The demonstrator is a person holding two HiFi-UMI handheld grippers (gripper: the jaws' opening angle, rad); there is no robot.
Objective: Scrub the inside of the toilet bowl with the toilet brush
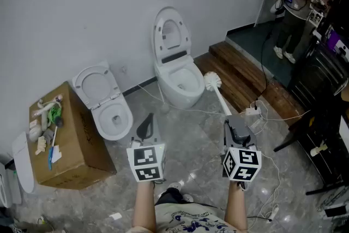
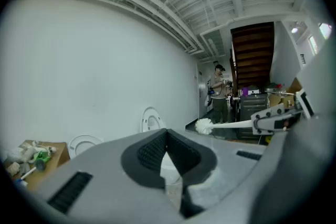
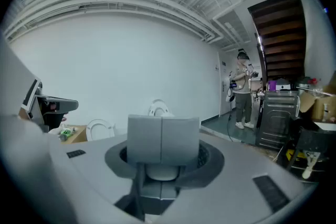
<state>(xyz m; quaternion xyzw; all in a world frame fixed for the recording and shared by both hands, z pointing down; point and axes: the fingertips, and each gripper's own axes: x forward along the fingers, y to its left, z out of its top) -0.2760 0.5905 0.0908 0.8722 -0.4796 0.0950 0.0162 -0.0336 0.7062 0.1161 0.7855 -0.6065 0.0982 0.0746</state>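
Against the white wall stand two toilets with their lids raised: the larger toilet [image 1: 177,82] in the middle and a smaller toilet [image 1: 112,114] to its left. A cardboard box [image 1: 76,144] with small clutter on top sits further left. The right gripper [image 1: 233,124] is clamped on the white handle of the toilet brush [image 1: 212,81], whose bristle head shows just right of the larger toilet's rim, outside the bowl. The left gripper [image 1: 147,124] has its jaws pressed together with nothing between them, pointing between the two toilets.
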